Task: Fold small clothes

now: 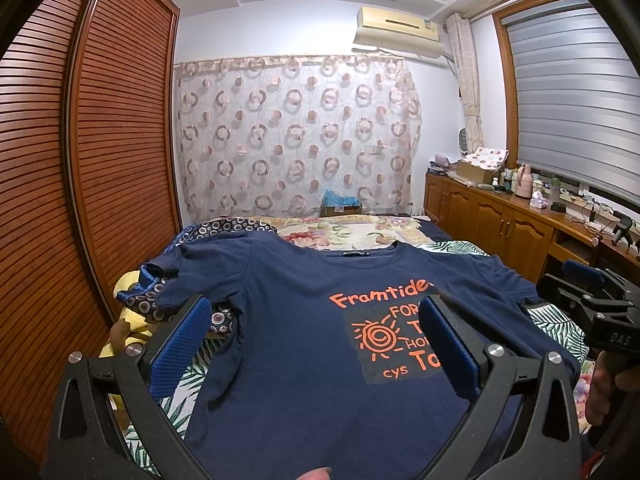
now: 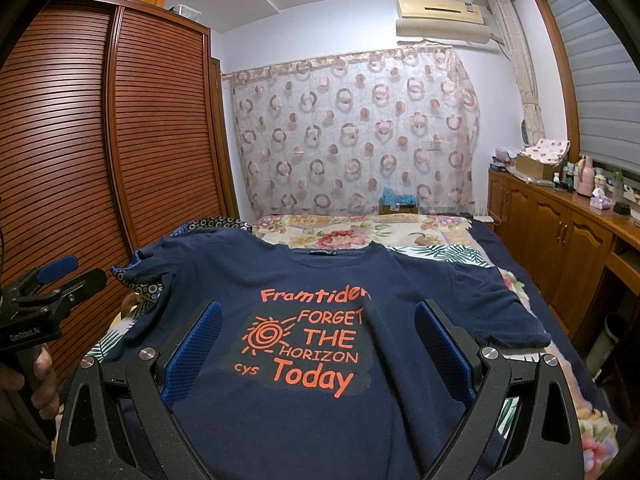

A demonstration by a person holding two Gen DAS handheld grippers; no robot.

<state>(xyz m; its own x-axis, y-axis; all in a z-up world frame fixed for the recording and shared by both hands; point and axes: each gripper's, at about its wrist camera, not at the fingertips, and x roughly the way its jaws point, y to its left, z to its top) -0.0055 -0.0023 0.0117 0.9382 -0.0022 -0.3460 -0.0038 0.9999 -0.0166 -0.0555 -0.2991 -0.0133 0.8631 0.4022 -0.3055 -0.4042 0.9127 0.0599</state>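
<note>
Shirt: navy cotton T-shirt (image 2: 248,420) with orange print lay flat, front up, on the floral bed (image 2: 360,232).
Left tool (image 1: 316,344): open, empty.
Right tool (image 2: 318,346): open, empty.

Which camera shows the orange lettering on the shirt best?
The right wrist view: the lettering on the shirt reads whole there. In the left wrist view, a finger of the left gripper hides its right part.

Both wrist cameras look forward, low and close over the bed (image 1: 404,232). They sit side by side. Both share the curtain (image 2: 352,132).
</note>
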